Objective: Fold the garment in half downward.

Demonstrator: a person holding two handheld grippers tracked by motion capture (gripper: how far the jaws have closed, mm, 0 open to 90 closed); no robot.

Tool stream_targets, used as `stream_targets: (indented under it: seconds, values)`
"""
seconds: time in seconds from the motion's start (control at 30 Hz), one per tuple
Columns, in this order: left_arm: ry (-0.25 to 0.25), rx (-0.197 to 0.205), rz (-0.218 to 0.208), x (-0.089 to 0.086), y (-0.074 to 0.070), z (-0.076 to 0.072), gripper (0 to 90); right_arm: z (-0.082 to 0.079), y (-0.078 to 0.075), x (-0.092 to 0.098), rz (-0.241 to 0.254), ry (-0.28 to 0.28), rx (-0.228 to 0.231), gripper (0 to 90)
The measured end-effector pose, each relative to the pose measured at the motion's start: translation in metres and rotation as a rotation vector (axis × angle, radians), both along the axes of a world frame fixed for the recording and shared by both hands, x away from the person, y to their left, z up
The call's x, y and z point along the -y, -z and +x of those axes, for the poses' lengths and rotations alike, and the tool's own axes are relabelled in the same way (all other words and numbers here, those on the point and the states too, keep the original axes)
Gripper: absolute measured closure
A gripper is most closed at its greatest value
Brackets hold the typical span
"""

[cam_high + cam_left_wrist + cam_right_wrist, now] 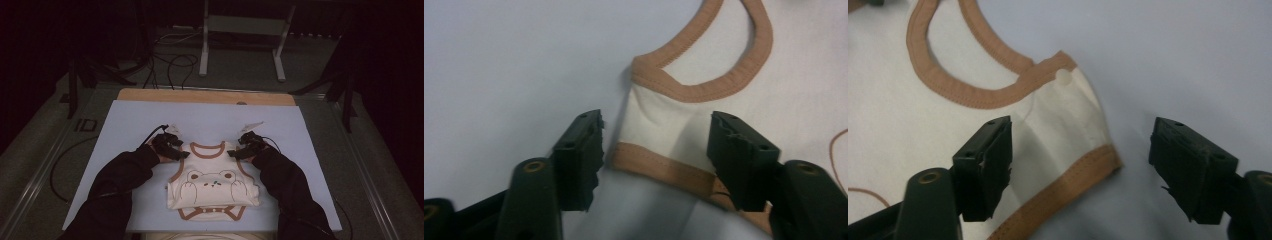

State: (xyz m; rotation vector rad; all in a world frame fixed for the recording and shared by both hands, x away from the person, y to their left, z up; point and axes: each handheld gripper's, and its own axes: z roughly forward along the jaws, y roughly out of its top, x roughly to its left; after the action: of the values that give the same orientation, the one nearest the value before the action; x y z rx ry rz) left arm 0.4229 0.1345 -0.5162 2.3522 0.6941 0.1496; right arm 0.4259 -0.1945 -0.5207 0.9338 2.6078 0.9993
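Lying flat, bodysuit (212, 187) neck away | left hand-held gripper (181, 150) spread | right hand-held gripper (236, 151) spread

Cream bear bodysuit (215, 187) on pale mat (130, 125), a tool at each shoulder.

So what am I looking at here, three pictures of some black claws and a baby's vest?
No machine: a person in dark sleeves holds a pair of hand tongs in each hand. The high view looks down from above the table. On it lies a cream baby bodysuit with brown trim and a bear print, its bottom folded up. The other two pictures come from small cameras riding on the tongs, looking along their black jaws. The left tongs straddle the left shoulder strap; the right tongs straddle the right shoulder strap, which has a small snap. In both, the jaws stand apart on either side of the cloth, not pinching it, so nothing is held yet.
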Motion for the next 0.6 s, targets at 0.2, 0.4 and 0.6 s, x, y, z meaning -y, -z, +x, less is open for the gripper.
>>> stream_targets:
  seconds: [0.2,0.4,0.6]
  values:
    - [-0.013,0.020,0.036,0.005,-0.001,-0.003,46.5,-0.004,-0.003,-0.003,-0.034,-0.026,0.008,39.7]
    - [-0.019,0.006,0.052,0.010,-0.003,-0.005,54.8,-0.007,-0.004,-0.004,-0.032,-0.045,0.005,56.2]
    - [-0.009,-0.001,0.061,0.016,-0.005,-0.008,67.5,-0.008,-0.006,-0.005,-0.033,-0.068,-0.005,69.5]
